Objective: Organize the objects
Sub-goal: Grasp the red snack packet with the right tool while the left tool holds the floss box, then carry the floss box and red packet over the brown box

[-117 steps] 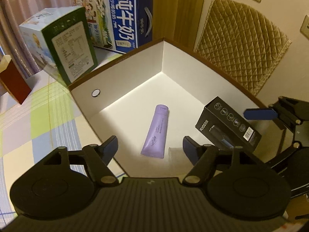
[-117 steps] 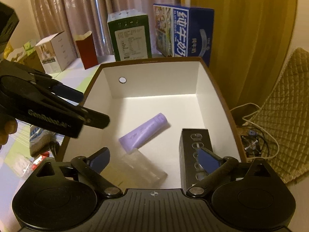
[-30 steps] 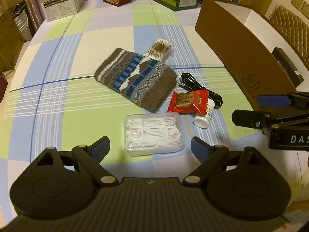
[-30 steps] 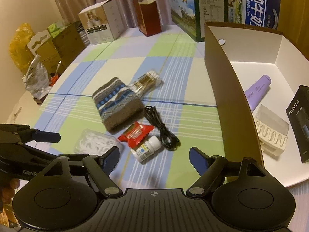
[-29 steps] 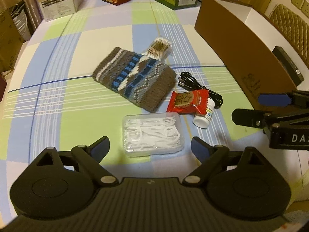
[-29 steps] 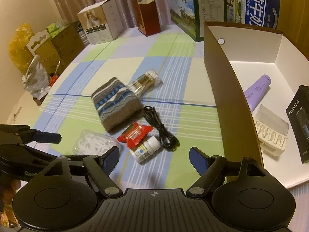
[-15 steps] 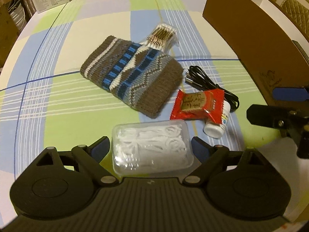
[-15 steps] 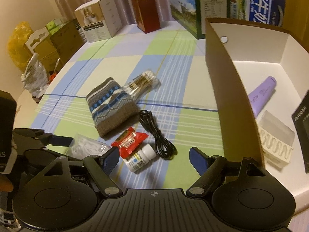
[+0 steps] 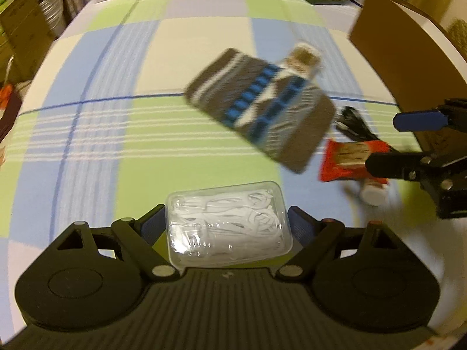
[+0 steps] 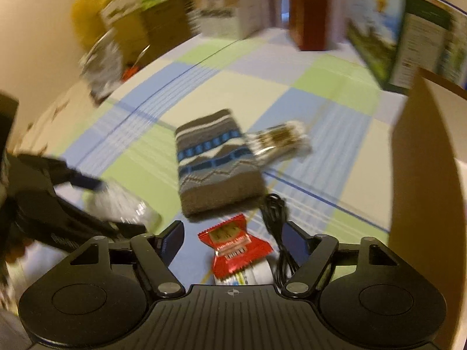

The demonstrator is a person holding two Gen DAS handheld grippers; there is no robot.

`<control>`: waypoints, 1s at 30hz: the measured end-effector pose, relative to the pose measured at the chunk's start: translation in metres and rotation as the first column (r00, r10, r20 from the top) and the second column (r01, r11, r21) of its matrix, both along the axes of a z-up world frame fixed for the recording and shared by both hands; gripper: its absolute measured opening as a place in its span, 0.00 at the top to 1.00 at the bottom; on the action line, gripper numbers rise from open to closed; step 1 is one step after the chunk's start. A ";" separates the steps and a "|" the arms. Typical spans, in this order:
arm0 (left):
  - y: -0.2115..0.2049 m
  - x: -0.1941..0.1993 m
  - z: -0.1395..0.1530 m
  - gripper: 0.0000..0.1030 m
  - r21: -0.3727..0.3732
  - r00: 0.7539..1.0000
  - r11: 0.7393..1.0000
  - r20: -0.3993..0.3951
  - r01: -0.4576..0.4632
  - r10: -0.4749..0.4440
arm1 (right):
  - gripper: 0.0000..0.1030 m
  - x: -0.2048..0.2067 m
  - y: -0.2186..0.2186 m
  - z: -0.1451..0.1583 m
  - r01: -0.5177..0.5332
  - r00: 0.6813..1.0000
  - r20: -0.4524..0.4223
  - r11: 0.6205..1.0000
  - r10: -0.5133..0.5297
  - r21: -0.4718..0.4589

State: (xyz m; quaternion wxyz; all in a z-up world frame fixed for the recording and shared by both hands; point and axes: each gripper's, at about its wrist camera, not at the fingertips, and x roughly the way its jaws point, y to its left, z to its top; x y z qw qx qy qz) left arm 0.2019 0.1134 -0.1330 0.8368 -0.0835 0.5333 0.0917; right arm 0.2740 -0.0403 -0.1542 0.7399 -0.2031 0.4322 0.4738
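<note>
Left claw (image 9: pixel 228 223): one; its fingers sit against both sides of one clear plastic box of white floss picks (image 9: pixel 228 224), closed on it, box low over the surface.
Right claw (image 10: pixel 233 237): one, fingers apart, straddling three things without gripping any.
Between the right fingers: one red snack packet (image 10: pixel 233 246), lying on one small white pill bottle (image 10: pixel 256 274); one black cable (image 10: pixel 275 221) runs just beside the right finger.
Knitted pouch (image 9: pixel 261 106): one, brown with blue and white pattern, flat on the surface, beyond the packet.
Cotton swabs (image 10: pixel 278 140): one clear pack, touching the pouch's far corner.
Surface (image 9: pixel 116 134): one checked cloth, green, blue and cream.
Storage box (image 9: pixel 408 49): one, brown outside, white inside, at the right edge; contents hidden here.
Cartons at the far edge: blurred, count unclear.
</note>
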 end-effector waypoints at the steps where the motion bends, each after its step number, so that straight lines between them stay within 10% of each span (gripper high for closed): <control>1: 0.005 -0.002 0.000 0.16 0.000 1.000 1.000 -0.002 -0.012 0.012 | 0.34 0.000 0.005 -0.005 -0.029 1.000 0.006 0.999 0.029 -0.021; 10: 0.021 -0.015 0.002 0.16 -0.003 0.998 0.998 -0.004 -0.058 0.058 | 0.69 0.002 0.021 -0.032 -0.122 0.992 -0.001 0.984 0.123 -0.126; 30: 0.009 -0.009 0.010 0.18 0.030 1.000 0.999 -0.004 -0.018 0.018 | 0.72 -0.018 -0.034 0.019 0.154 0.987 -0.062 0.984 -0.149 0.093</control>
